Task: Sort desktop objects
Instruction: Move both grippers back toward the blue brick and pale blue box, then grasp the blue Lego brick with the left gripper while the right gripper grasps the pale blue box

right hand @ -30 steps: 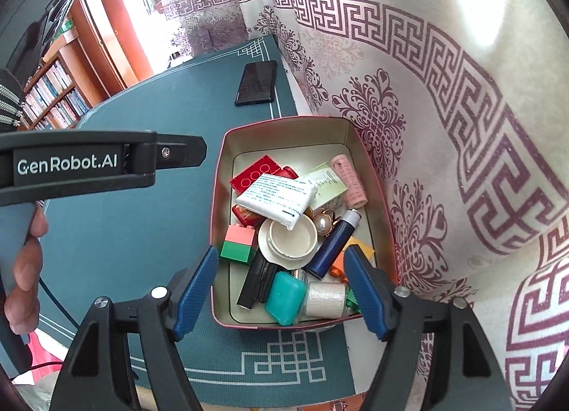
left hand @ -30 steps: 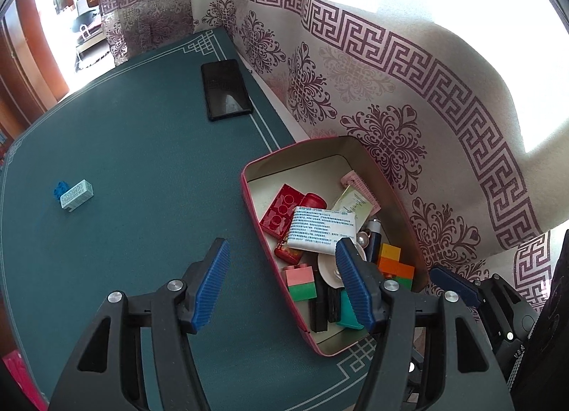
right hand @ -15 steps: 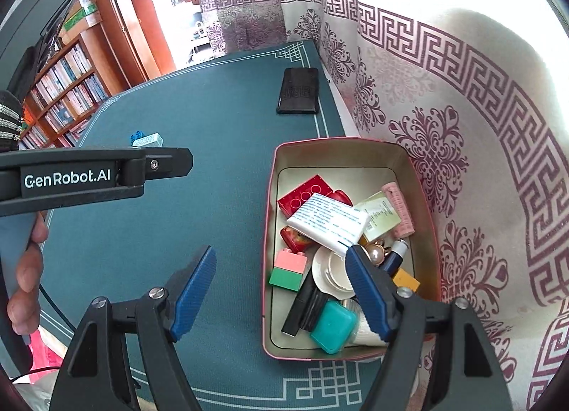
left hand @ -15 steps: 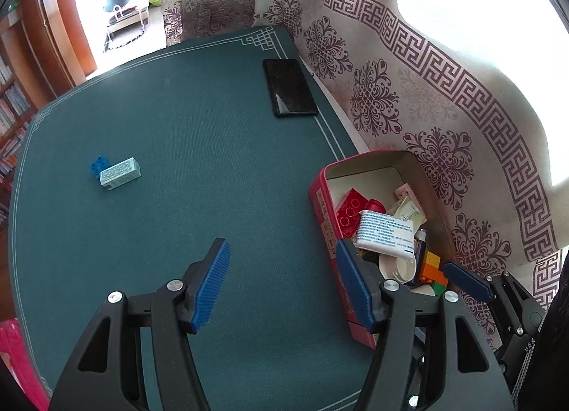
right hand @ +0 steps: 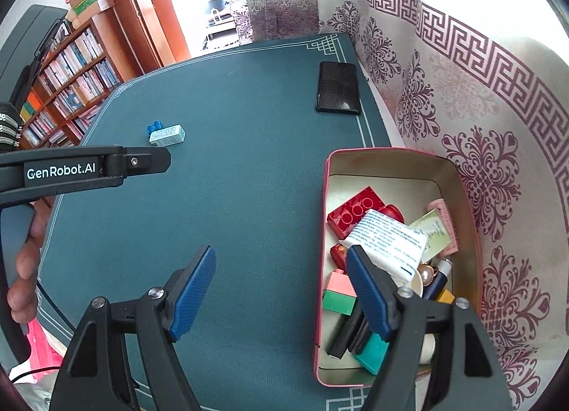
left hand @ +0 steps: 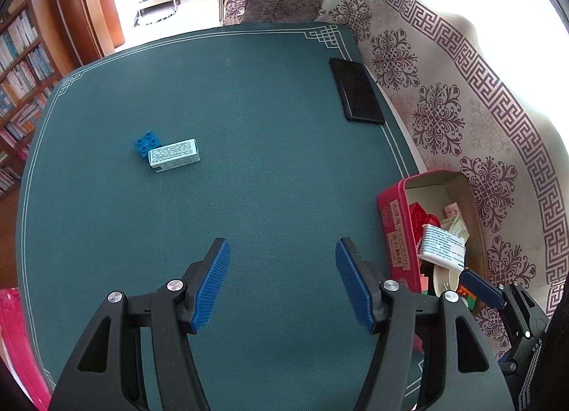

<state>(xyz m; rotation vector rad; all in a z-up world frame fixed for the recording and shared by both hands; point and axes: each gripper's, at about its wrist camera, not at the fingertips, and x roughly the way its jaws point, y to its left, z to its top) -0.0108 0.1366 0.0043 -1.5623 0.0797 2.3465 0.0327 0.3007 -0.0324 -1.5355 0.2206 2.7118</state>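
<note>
A red tin (left hand: 391,229) (right hand: 387,156) at the right of the green table mat holds several small things: a red brick (right hand: 355,211), a white packet (right hand: 387,236), a pink and green brick (right hand: 339,295). A small pale box (left hand: 174,156) (right hand: 167,135) lies on the mat at the left, touching a blue brick (left hand: 146,142) (right hand: 154,126). My left gripper (left hand: 282,286) is open and empty above bare mat, left of the tin. My right gripper (right hand: 281,291) is open and empty at the tin's left wall.
A black phone (left hand: 355,96) (right hand: 338,92) lies at the mat's far right edge. A patterned curtain (right hand: 462,90) hangs right of the table. Bookshelves (right hand: 67,80) stand at the left. The left tool's arm (right hand: 81,170) crosses the right wrist view.
Both grippers have swung left and back, away from over the tin. The pale box and blue brick have come closer to the middle of the left view.
</note>
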